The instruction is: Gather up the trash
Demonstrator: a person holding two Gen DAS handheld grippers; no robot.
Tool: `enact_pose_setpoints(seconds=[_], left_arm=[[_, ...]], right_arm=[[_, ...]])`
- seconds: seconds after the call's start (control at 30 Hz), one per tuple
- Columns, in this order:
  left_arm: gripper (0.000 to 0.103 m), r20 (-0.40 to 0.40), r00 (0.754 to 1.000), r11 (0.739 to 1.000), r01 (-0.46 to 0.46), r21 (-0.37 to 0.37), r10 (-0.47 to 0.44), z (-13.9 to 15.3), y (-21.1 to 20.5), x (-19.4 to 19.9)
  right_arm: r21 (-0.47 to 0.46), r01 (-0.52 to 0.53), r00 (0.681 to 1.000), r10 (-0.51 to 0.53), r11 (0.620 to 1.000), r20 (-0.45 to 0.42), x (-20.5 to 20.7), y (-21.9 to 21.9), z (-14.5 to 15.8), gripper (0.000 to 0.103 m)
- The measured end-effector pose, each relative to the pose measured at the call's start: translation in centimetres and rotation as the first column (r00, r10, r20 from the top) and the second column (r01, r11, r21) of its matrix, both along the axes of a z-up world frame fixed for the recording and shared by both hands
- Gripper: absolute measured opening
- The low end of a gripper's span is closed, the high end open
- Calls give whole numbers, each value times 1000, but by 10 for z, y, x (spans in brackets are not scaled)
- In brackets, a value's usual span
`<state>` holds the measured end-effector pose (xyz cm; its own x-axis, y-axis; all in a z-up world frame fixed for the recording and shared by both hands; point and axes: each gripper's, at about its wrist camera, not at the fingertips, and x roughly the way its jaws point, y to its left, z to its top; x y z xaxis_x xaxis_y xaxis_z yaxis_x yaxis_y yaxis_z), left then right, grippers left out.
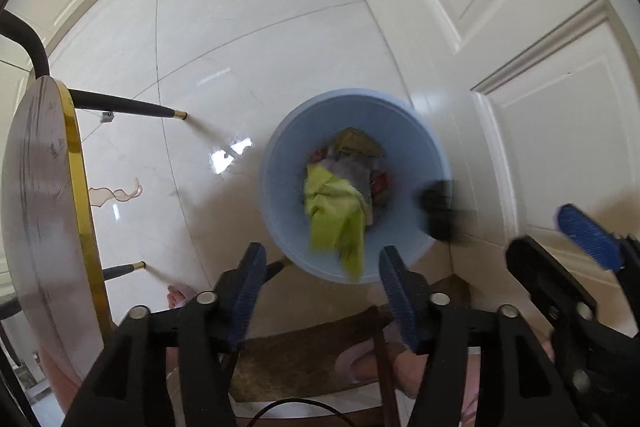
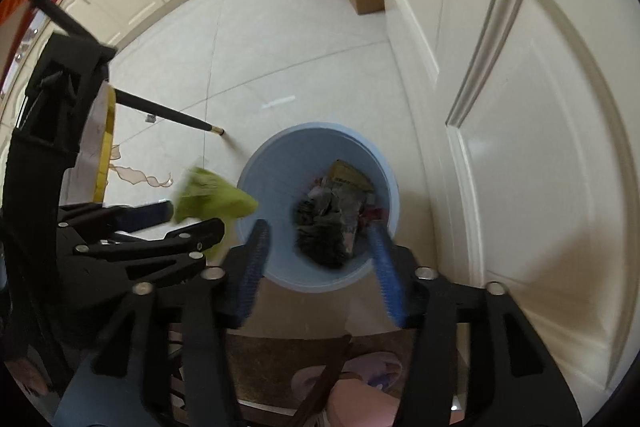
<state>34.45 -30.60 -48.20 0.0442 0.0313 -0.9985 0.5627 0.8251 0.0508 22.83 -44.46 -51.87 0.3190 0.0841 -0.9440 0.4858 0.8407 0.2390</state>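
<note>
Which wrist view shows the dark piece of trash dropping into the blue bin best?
The right wrist view: the dark trash hangs centered between open fingers over the blue bin. The left wrist view shows only a blurred black smear at the bin's rim, with green trash centered instead.

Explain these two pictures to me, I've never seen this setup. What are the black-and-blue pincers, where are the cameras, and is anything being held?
No robot here: a person carries a hand-held claw in each hand, and each claw has a wide-angle camera looking along its fingers. One picture is from the left claw, the other from the right claw. Both look down at a blue bin on the tiled floor, between a white door and a gold-rimmed table. The bin already holds wrappers. Both claws are open and grip nothing. A green piece and a black piece are blurred and loose between the pads, probably falling into the bin.
</note>
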Motion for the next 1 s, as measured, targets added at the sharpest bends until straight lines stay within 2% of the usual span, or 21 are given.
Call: enact_pose_setpoints(seconds=[0.07,0.17,0.3,0.37,0.5,0.6,0.73,0.8,0.9,0.97,1.0], left_arm=[[56,-12,1000,1000,21,23,-21,-11,-15,-1],[56,-38,998,999,42,14,-41,-18,-20,0],[56,-47,996,996,79,-34,-81,-6,-23,-15],[56,-35,995,993,93,-70,-95,13,-18,-29],[56,61,993,981,114,-157,-105,71,0,-62],[56,138,981,952,167,-258,-135,128,17,-93],[56,256,958,911,214,-353,-126,199,45,-126],[56,334,936,887,243,-393,-109,239,67,-141],[56,417,907,860,255,-441,-55,283,101,-153],[56,485,874,836,254,-485,16,311,135,-160],[60,531,844,828,247,-503,71,329,156,-164]], right_arm=[[21,17,1000,-17,1000,18,-1,-4,-1,73],[-31,33,999,-33,999,-15,-9,1,6,73],[-130,88,995,-95,988,-44,-28,17,35,75],[-177,127,989,-138,976,-51,-38,23,51,76],[-297,217,974,-227,930,4,-70,49,109,76],[-354,275,961,-266,894,74,-94,69,153,77],[-447,346,936,-276,825,216,-129,107,222,78],[-472,366,925,-261,802,275,-137,122,249,84],[-513,365,906,-170,777,387,-143,156,299,86],[-535,355,889,-99,766,448,-139,179,326,86],[-546,346,872,-48,763,486,-136,194,341,87]])
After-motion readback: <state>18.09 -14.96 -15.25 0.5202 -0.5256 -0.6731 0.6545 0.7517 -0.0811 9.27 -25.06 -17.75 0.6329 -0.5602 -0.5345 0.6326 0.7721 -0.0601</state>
